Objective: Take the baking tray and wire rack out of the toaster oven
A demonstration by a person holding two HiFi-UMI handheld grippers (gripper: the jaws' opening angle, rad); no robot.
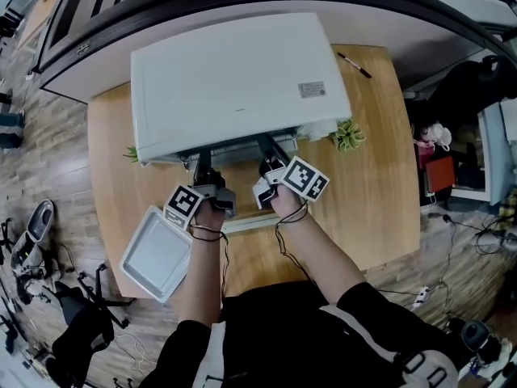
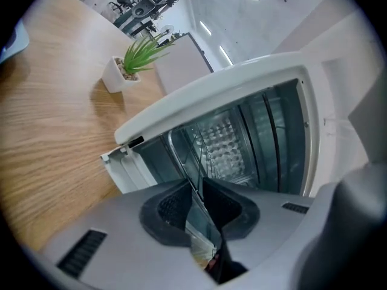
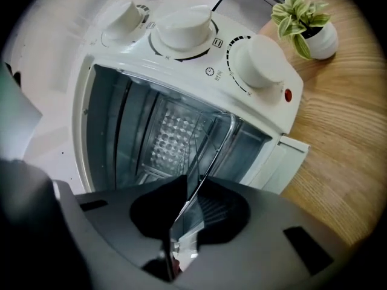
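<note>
Left claw: my left claw (image 2: 195,183) is clamped down on the front edge of the wire rack (image 2: 195,145). The dark ribbed pads are nearly touching, with just that thin chrome wire between them.
Right claw: same deal for my right claw (image 3: 192,186). It's pinched onto the rack's front wire on the other side, right where the wire curves round at the corner.
Wire rack: skinny shiny metal rods. It's sitting inside the toaster oven (image 1: 234,79) with its front edge at the mouth, where I've got hold of it.
Baking tray: the baking tray (image 1: 157,253) is already out, lying flat on the tabletop (image 1: 363,192) off to my left front, well apart from the oven. It's pale grey metal, a shallow rectangle with rounded corners and a raised rim.
Toaster oven: boxy, smooth white shell with the door hanging open. The cavity looks like dull grey metal, and the back wall (image 3: 172,135) is dimpled all over.
Controls: three chunky round white knobs (image 3: 181,26) in a row, plus a small red lamp (image 3: 288,94) next to the end one.
Tabletop: warm light wood with a visible grain.
Extras: a little spiky green plant (image 2: 136,56) in a white pot sits on one side of the oven. A striped-leaf plant (image 3: 305,17) in a rounded white pot sits on the other.
</note>
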